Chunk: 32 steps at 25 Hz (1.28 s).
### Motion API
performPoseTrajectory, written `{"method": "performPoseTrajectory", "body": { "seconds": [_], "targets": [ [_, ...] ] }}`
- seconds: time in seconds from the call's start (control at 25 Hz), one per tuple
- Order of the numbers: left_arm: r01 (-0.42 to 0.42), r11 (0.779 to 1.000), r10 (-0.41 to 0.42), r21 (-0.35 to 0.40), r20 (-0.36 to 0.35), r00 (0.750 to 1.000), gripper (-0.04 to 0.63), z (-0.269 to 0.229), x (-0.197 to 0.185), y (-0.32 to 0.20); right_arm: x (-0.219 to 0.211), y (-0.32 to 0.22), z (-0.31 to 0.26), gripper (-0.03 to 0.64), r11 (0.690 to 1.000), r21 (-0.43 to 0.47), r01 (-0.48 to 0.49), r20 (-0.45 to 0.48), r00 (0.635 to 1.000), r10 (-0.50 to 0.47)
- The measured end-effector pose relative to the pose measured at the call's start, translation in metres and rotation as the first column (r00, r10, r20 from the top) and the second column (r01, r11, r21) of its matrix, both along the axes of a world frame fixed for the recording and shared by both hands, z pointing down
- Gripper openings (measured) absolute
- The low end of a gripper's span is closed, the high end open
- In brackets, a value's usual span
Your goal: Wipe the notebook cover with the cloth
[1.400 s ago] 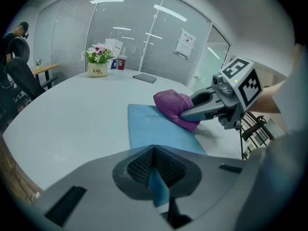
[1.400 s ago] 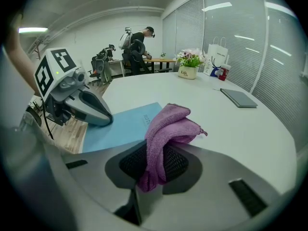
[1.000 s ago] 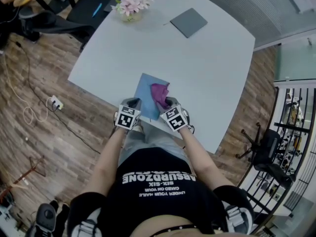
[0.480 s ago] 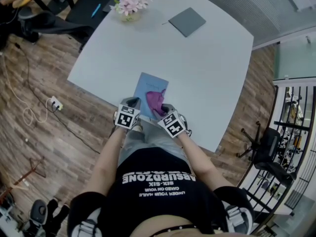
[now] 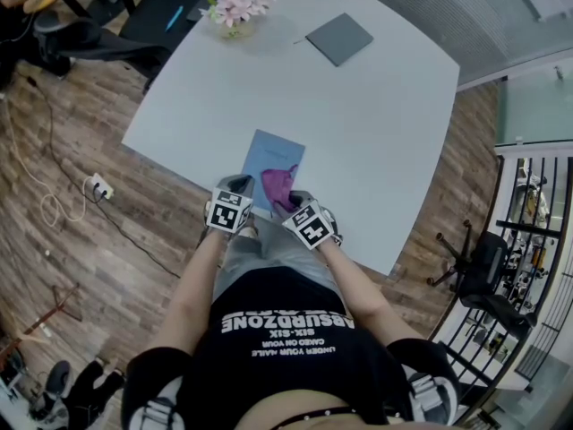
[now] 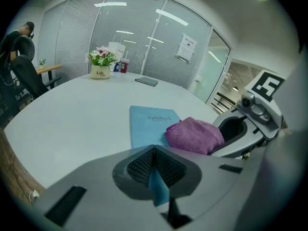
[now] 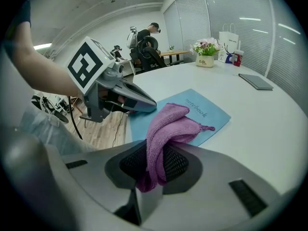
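Head view is showing the blue notebook [image 5: 274, 161] lying at the near edge of the white table [image 5: 358, 115], its long axis running straight away from the person. The purple cloth [image 5: 280, 186] is resting bunched on the near right part of the cover. The right gripper [image 5: 288, 202] is clamping the cloth's tail between closed jaws, with the rest of the cloth draping forward onto the notebook. The left gripper [image 5: 237, 186] is pinching the notebook's near edge, and a blue sliver is showing between its closed jaws. Most of the uncovered cover is lying ahead of the right gripper, so the coming stroke probably needs to go forward along that axis. Farther off, a flower pot [image 5: 235, 14] and a grey pad [image 5: 340, 38] are standing well apart.
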<state>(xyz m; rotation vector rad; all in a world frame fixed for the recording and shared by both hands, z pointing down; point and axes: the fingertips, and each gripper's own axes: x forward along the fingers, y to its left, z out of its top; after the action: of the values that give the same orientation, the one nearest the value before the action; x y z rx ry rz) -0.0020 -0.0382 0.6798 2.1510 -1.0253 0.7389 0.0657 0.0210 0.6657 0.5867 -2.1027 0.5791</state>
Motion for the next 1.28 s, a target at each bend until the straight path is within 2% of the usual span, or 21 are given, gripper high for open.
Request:
{"method": "performPoseTrajectory", "body": {
  "seconds": [0.52,0.68,0.88,1.28],
  "targets": [
    [0.021,1.0,-0.021,0.008,0.007,1.0,0.017,0.0,-0.001,-0.002,-0.014,-0.006,0.003,0.083,0.999,-0.033,0.0,-0.016,1.0,0.0],
    [0.021,1.0,-0.021,0.003,-0.004,1.0,0.017,0.001,-0.001,-0.001,-0.029,-0.005,0.001,0.083,0.998,-0.063,0.002,0.035,0.999,0.0],
    [0.026,1.0,-0.026,0.004,-0.001,1.0,0.017,0.003,-0.002,-0.002,-0.04,-0.003,0.004,0.083,0.997,-0.03,0.076,0.015,0.997,-0.076],
    [0.009,1.0,-0.009,-0.006,-0.026,1.0,0.017,0.002,-0.002,-0.002,-0.028,-0.024,0.004,0.084,0.998,-0.03,0.059,0.031,0.998,-0.058]
  ]
}}
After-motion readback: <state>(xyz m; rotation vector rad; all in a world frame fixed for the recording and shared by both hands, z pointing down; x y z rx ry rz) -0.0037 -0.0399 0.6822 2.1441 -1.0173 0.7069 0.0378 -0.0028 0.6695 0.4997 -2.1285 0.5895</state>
